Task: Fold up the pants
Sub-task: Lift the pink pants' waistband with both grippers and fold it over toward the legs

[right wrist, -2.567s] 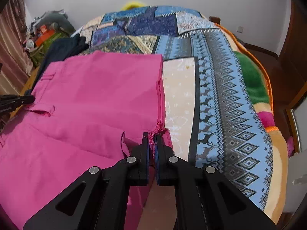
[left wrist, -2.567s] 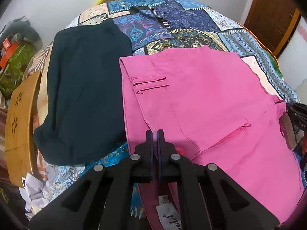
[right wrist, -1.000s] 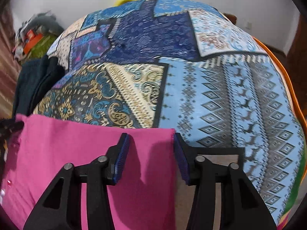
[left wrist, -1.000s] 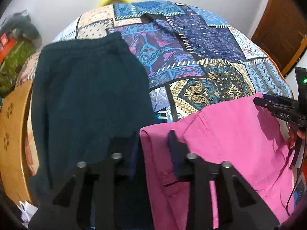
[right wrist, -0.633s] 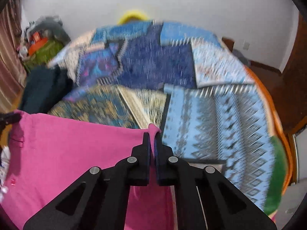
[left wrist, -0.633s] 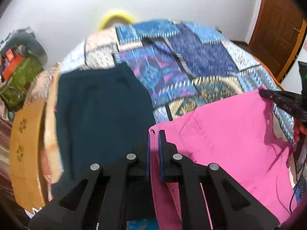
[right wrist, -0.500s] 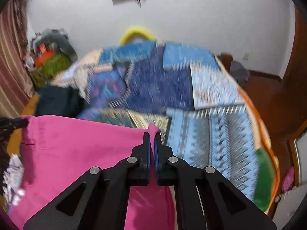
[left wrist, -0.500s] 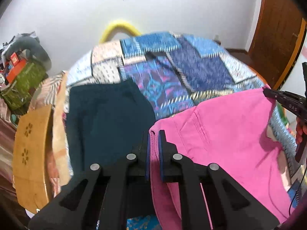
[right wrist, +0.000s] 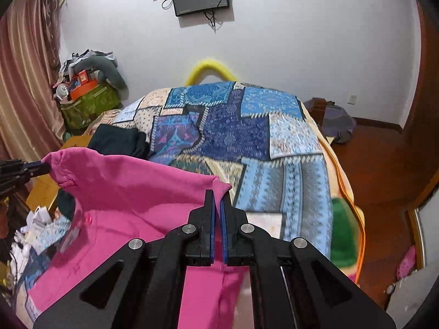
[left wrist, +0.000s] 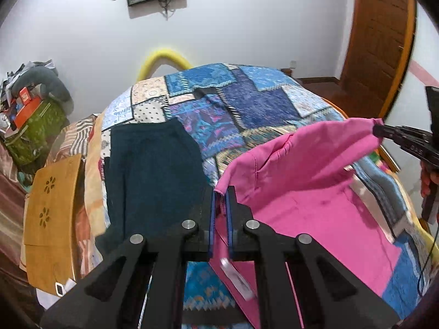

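The pink pants (left wrist: pixel 307 181) hang between my two grippers above the patchwork bedspread (left wrist: pixel 247 101). My left gripper (left wrist: pixel 220 194) is shut on one corner of the pants' far edge. My right gripper (right wrist: pixel 217 196) is shut on the other corner; it also shows at the right of the left wrist view (left wrist: pixel 384 133). The lifted edge sags between them, and the rest of the pink pants (right wrist: pixel 115 235) lies on the bed below. A white label (left wrist: pixel 236 279) hangs near the left gripper.
A folded dark teal garment (left wrist: pixel 153 170) lies on the bed left of the pants. A wooden board (left wrist: pixel 49 213) stands at the bed's left side. Clutter and a green bag (right wrist: pixel 87 104) sit in the far left corner. A wooden door (left wrist: pixel 378 41) is at the right.
Both grippers, open over the pants' far edge a second ago, have shut on its corners and lifted it up and back off the bed.
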A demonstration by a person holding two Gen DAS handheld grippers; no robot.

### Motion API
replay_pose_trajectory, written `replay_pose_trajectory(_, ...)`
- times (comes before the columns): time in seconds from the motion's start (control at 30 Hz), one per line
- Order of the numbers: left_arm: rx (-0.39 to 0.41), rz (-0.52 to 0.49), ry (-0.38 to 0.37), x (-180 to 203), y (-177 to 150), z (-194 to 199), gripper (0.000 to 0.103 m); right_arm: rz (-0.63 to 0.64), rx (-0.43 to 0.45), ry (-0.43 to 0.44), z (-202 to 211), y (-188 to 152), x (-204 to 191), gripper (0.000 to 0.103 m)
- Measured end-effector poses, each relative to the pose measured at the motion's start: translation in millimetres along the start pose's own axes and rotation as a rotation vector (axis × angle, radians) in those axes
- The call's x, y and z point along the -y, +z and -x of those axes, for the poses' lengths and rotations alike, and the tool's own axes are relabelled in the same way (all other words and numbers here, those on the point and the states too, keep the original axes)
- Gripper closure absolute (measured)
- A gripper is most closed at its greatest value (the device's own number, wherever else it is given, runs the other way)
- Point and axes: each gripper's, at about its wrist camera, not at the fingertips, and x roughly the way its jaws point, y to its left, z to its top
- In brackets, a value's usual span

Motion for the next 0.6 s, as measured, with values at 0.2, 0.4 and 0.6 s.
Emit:
replay_pose_trajectory(0.2, 0.001, -0.037, -0.035, 25, -35, 27, 0.096, -0.018, -0.019, 0.018, 22, -35, 5, 0.1)
replay_pose_trajectory(0.4, -0.043, -0.009, -0.08, 34, -74, 37, 0.096, 0.016, -0.051, 0.009, 40, -78, 1, 0.1)
replay_pose_trajectory(0.6, -0.123, 0.005, -0.119, 41, -114, 32, 0.099, 0.014, -0.111, 0.015, 44, -124, -2, 0.1)
